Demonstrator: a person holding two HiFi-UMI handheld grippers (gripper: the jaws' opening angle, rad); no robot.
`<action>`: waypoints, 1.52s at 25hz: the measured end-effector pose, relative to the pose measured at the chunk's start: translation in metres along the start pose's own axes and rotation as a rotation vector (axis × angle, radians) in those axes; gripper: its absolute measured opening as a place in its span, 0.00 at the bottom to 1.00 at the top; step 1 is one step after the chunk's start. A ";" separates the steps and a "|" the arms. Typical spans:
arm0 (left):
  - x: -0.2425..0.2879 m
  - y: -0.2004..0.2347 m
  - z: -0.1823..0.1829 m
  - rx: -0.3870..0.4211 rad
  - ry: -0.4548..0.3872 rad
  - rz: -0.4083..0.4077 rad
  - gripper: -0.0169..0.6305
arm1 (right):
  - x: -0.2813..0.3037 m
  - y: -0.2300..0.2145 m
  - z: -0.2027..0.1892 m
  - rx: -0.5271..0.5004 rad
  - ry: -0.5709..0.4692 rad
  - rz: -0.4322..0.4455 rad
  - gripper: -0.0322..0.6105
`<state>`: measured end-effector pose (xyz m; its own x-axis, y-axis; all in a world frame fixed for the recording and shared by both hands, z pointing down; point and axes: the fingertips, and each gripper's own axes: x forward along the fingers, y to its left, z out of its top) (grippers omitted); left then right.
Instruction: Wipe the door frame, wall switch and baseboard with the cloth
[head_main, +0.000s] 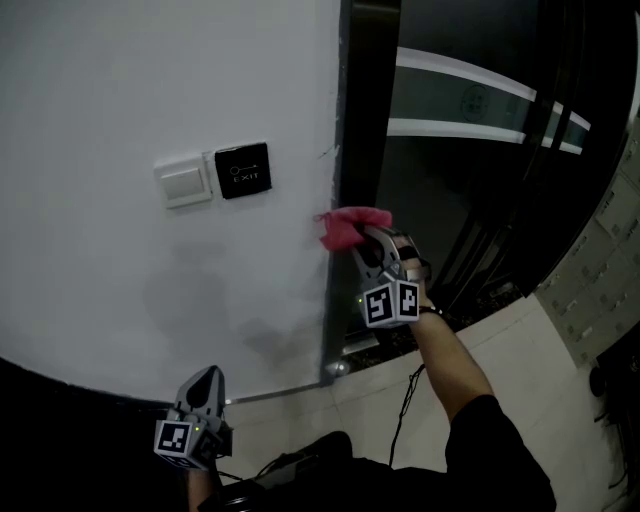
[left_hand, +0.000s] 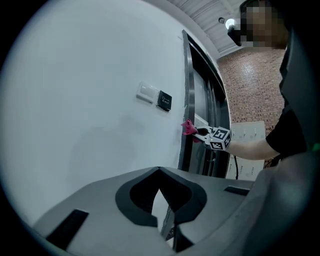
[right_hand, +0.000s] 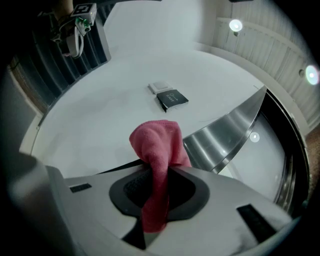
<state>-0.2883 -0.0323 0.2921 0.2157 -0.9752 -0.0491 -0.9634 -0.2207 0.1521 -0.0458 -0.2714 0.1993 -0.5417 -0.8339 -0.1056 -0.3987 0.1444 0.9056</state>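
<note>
One pink cloth (right_hand: 156, 142) sits clamped in the right gripper (right_hand: 159, 172).

White wall (head_main: 120, 90): matte, faint grey smudges low down. Black EXIT plate (head_main: 243, 170) mounted flush on it. Dark glass door (head_main: 470, 200) with two pale stripes (head_main: 470, 100). Pale floor tiles (head_main: 520, 340), black cable (head_main: 404, 405) seen over them. Brick wall (left_hand: 250, 85) beyond. Ceiling lights (right_hand: 236, 25) lit.

Wall switch (head_main: 184, 183) touching exit plate (head_main: 243, 170) at its 9 o'clock; door frame (head_main: 362, 150) at 3 o'clock (cloth (head_main: 348, 227) at its edge).
</note>
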 end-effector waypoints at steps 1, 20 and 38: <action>0.001 0.000 -0.002 -0.003 0.003 -0.001 0.02 | -0.001 0.003 -0.002 0.005 0.003 0.004 0.15; 0.005 0.006 -0.029 -0.045 0.067 0.019 0.02 | -0.013 0.098 -0.047 0.046 0.107 0.172 0.15; 0.006 0.009 -0.036 -0.043 0.101 0.033 0.02 | -0.023 0.184 -0.081 0.034 0.191 0.367 0.15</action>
<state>-0.2894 -0.0410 0.3291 0.2009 -0.9780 0.0565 -0.9631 -0.1866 0.1939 -0.0472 -0.2689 0.4014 -0.5069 -0.8070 0.3030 -0.2302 0.4655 0.8546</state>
